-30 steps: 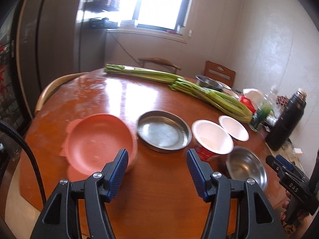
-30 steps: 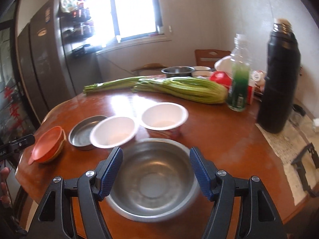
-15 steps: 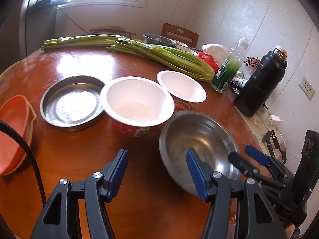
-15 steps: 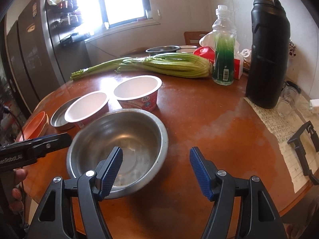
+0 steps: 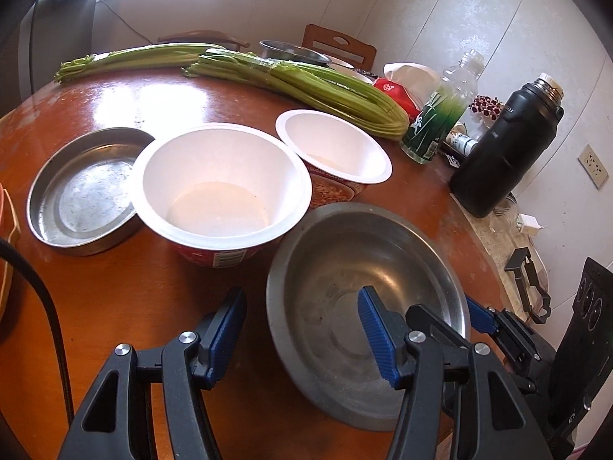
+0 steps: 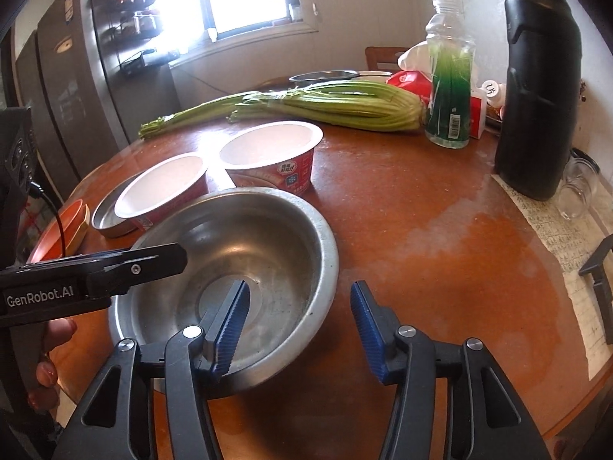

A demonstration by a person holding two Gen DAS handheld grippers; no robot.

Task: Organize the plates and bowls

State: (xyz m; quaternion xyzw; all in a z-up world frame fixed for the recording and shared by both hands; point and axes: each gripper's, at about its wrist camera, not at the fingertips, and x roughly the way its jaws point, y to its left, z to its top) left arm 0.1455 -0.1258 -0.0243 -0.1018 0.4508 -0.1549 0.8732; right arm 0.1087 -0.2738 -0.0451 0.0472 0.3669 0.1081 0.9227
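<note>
A large steel bowl (image 5: pixel 364 287) (image 6: pixel 237 260) sits near the table's front edge. My left gripper (image 5: pixel 302 329) is open and straddles its left rim, one finger inside, one outside. My right gripper (image 6: pixel 299 322) is open and straddles its right rim the same way. Behind stand two white paper bowls, a near one (image 5: pixel 222 191) (image 6: pixel 161 188) and a far one (image 5: pixel 333 145) (image 6: pixel 272 149). A flat steel plate (image 5: pixel 82 191) (image 6: pixel 111 211) lies to the left. An orange plate (image 6: pixel 57 230) is at the far left edge.
Celery bunches (image 5: pixel 299 80) (image 6: pixel 329 103) lie across the back of the round wooden table (image 6: pixel 440 230). A green bottle (image 6: pixel 450 73), a black thermos (image 6: pixel 540 88) and a glass jar (image 6: pixel 578 188) stand on the right. A printed paper (image 6: pixel 567 237) lies at the right edge.
Both grippers have moved in on the large steel bowl from opposite sides; each now has one finger inside its rim. The left view swung right, away from the orange plate.
</note>
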